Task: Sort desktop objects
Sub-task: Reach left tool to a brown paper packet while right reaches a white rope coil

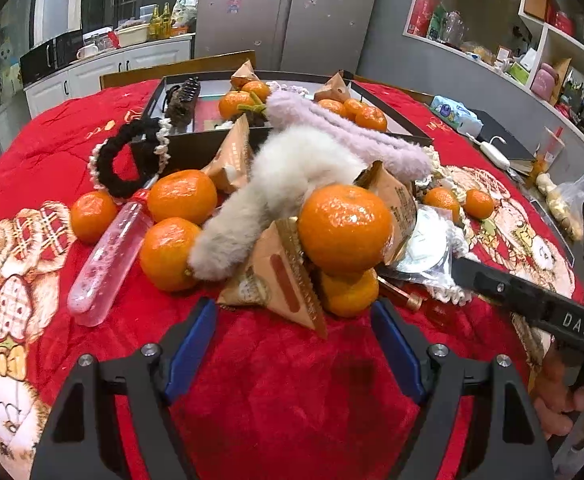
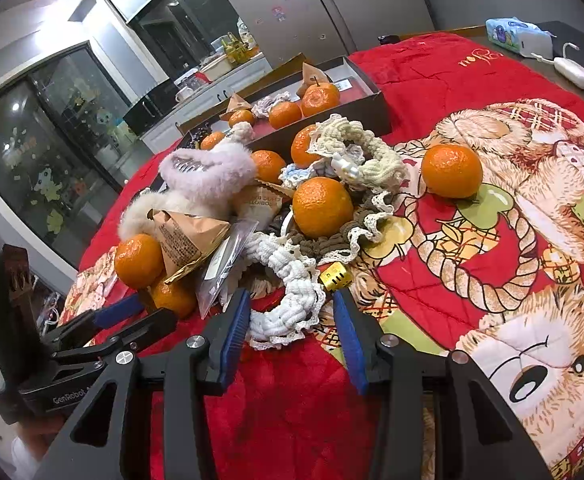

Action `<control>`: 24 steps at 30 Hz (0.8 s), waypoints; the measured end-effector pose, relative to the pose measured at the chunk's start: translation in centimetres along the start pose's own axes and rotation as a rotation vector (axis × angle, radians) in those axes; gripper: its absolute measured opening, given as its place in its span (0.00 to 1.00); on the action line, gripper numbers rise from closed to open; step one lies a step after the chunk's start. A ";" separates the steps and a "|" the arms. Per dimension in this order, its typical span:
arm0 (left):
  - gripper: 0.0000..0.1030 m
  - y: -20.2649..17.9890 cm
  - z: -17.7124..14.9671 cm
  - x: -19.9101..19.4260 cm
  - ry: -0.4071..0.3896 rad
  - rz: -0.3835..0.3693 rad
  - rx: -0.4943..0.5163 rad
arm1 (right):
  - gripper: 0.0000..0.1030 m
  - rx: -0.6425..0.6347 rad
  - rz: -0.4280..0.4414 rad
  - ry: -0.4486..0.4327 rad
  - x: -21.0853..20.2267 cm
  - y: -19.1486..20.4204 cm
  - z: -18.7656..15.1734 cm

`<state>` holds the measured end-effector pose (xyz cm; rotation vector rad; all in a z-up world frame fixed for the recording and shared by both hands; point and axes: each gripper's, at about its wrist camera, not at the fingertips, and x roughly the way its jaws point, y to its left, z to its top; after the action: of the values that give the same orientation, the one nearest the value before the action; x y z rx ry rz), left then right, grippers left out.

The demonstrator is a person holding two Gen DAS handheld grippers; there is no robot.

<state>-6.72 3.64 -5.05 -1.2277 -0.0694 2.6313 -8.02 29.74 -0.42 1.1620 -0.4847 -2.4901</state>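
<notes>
Between the right gripper's (image 2: 292, 308) parted fingers lies a white scrunchie (image 2: 288, 300), ungrasped; only the left gripper's (image 1: 292, 320) view, jaws released, shows a clear tube (image 1: 108, 256).

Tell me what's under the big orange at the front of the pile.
The orange sits on a second orange, beside a brown triangular packet. What lies beneath those is covered.

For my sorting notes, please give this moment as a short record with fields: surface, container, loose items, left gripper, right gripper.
surface: red blanket with bear print
container: dark tray, already holding some oranges
loose items: oranges, paper packets, fluffy hair clips, crocheted scrunchies
left gripper: open, tips beside a triangular paper packet
right gripper: jaws around a white crocheted scrunchie; contact unclear
</notes>
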 end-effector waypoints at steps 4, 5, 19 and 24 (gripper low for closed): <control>0.79 0.7 -0.6 -0.3 -0.003 0.006 -0.023 | 0.41 0.002 0.001 0.000 0.1 0.0 0.0; 0.79 0.9 -0.6 -0.3 -0.003 0.000 -0.032 | 0.41 -0.001 -0.001 0.000 0.0 0.0 0.0; 0.79 2.4 -0.3 -0.1 0.010 -0.056 -0.048 | 0.41 0.011 0.011 -0.002 0.1 -0.3 0.2; 0.81 2.4 -0.1 0.1 -0.001 -0.048 -0.049 | 0.41 0.009 0.009 -0.001 0.1 -0.2 0.2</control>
<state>-7.18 1.35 -5.52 -1.2244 -0.1627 2.6043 -8.27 29.91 -0.50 1.1587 -0.5013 -2.4835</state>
